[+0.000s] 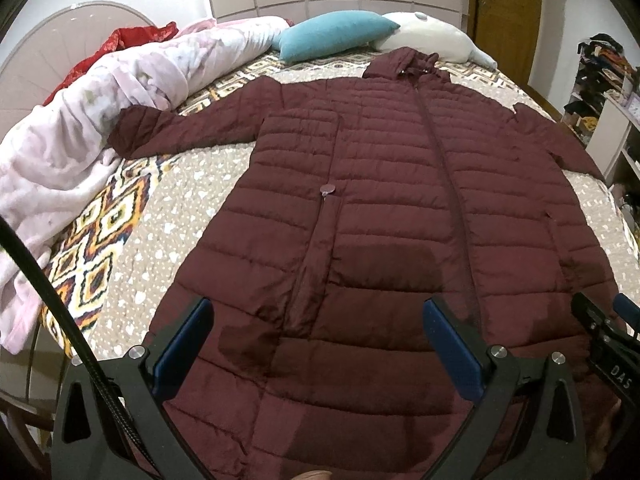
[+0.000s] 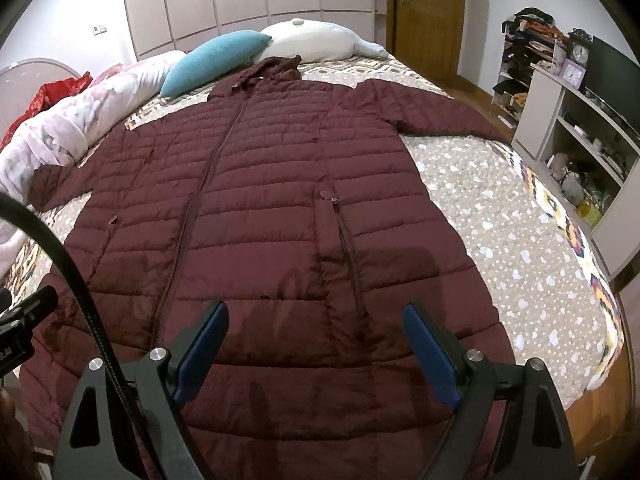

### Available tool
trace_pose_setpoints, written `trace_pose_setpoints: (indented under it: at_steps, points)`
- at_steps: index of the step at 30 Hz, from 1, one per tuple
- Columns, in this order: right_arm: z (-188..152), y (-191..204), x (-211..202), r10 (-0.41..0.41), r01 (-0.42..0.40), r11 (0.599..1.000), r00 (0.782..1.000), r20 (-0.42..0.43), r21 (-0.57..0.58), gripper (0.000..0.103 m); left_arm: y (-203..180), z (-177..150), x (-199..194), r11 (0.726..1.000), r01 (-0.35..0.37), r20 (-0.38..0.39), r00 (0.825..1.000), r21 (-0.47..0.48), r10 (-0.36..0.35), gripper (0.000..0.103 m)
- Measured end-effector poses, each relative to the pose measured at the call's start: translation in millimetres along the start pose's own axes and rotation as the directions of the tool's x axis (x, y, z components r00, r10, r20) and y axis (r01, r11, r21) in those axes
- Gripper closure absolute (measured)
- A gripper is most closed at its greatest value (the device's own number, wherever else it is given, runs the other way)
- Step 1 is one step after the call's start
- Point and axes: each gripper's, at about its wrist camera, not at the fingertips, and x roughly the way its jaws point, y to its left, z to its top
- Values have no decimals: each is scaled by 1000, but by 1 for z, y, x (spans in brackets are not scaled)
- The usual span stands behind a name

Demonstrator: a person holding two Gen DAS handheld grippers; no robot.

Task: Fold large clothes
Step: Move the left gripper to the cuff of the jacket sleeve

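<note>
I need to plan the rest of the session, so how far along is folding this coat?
Done: the maroon coat is spread flat on the bed, front up, zipped, sleeves out to the sides. In hand: the left claw and right claw hang open above the hem, gripping nothing. Left: every fold; neither sleeve is turned in and the body lies at full length.

The coat's [image 1: 360, 208] hem ran out of both views behind the gripper frames, so its lower edge could not be seen. In the left wrist view its right sleeve was cut by the dark lens rim. The right gripper [image 1: 600, 320] showed there only as a fragment at the edge. The blanket [image 1: 80, 140] hid the bed's [image 1: 160, 240] far left side. Items on the shelves [image 2: 580, 128] were too small to identify. The headboard [image 1: 60, 48] was partly covered.
</note>
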Motion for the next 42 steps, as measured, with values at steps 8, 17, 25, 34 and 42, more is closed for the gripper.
trace_pose_setpoints:
  at_steps: [8, 17, 25, 34, 42]
  points:
    - [-2, 0, 10, -3, 3, 1000, 1000, -26, 1, 12, 4, -8, 31, 1000, -10, -67, 998, -13, 10, 0]
    - [-4, 1, 17, 3, -3, 1000, 999, -44, -4, 12, 4, -25, 63, 999, -35, -126, 991, 0, 34, 0]
    - [-5, 2, 17, 6, -6, 1000, 999, -48, -4, 12, 1, -32, 70, 999, -52, -124, 991, -7, 51, 0]
    - [-3, 3, 5, 9, -9, 1000, 999, -31, -6, 12, 4, -34, 73, 999, -34, -140, 990, -19, 31, 0]
    - [5, 8, -15, 12, -12, 1000, 1000, 9, -24, 12, 18, -28, 61, 999, 19, -136, 990, -48, -25, 0]
